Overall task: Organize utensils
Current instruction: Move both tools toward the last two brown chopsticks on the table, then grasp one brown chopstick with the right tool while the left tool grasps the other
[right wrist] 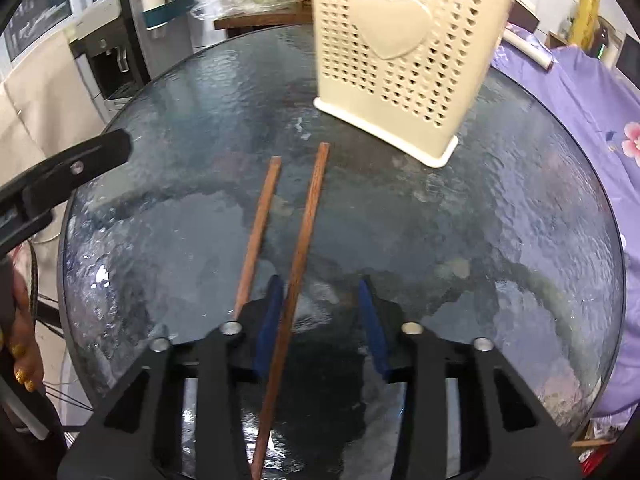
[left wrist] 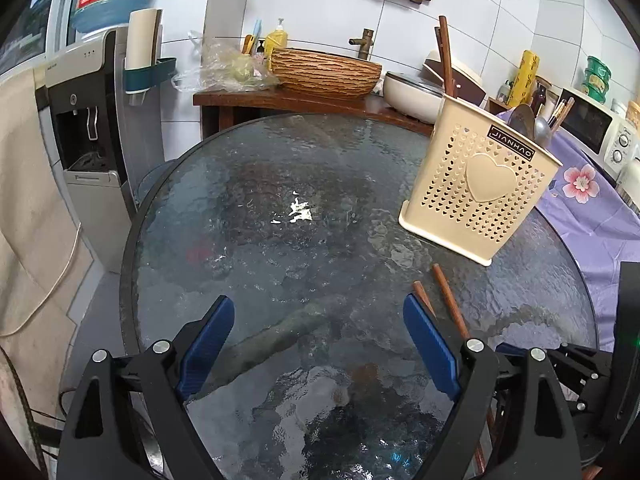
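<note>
**kitchenbot_fan:** So where's everything sitting right now?

**umi_tinkerer:** Two brown wooden chopsticks lie flat on the round textured glass table (right wrist: pixel 500 220), roughly side by side, tips aimed toward the cream utensil holder (right wrist: pixel 400 60) with the heart on its front. The holder stands upright at the far side of the table, apart from the chopstick tips, and it's got some utensils poking out the top already, incl. a spoon (left wrist: pixel 542 130) and a tall wooden stick (left wrist: pixel 445 56).

**kitchenbot_fan:** And the grippers?

**umi_tinkerer:** The right gripper (right wrist: pixel 320 304) is tilted steeply down over the table. The longer chopstick (right wrist: pixel 298 264) runs right between its blue pads (right wrist: pixel 266 328), hugging the left one, with a clear gap to the right pad, so the jaws are only part closed and not clamped on it. The other chopstick (right wrist: pixel 256 236) lies just outside the left finger. No earlier look to compare, so that's just how it stands.

**kitchenbot_fan:** Left one?

**umi_tinkerer:** The left gripper (left wrist: pixel 318 320) hangs angled down over the near part of the table, jaws spread wide, nothing between them. The chopsticks show just off its right finger. In the right wrist view you can see one of its black fingers at the left edge, near the table rim.
</note>
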